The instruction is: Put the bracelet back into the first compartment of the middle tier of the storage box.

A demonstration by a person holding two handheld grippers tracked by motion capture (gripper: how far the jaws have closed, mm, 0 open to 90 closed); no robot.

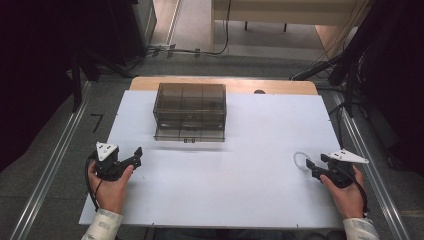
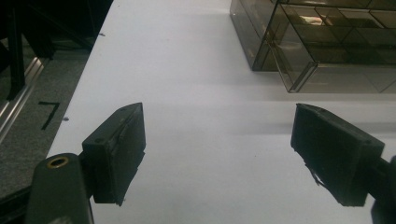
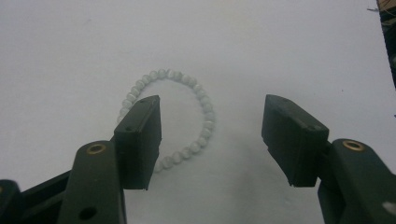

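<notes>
A bracelet of pale beads [image 3: 187, 112] lies flat on the white board [image 1: 240, 165]; in the high view the bracelet [image 1: 300, 160] is at the right, just ahead of my right gripper [image 1: 314, 166]. In the right gripper view that gripper [image 3: 212, 140] is open, its left jaw covering part of the ring. My left gripper [image 1: 136, 155] sits at the left of the board, open [image 2: 217, 149] with nothing between its jaws. A smoky transparent box [image 1: 190, 111] with compartments stands at the middle back, and the box [image 2: 322, 42] lies ahead and right of the left gripper.
The board rests on a wooden table [image 1: 150, 82] with grey floor [image 1: 60, 150] on both sides. Metal rails [image 1: 47, 172] run along the left and right. Cables [image 1: 200, 50] and dark stands are beyond the table's far edge.
</notes>
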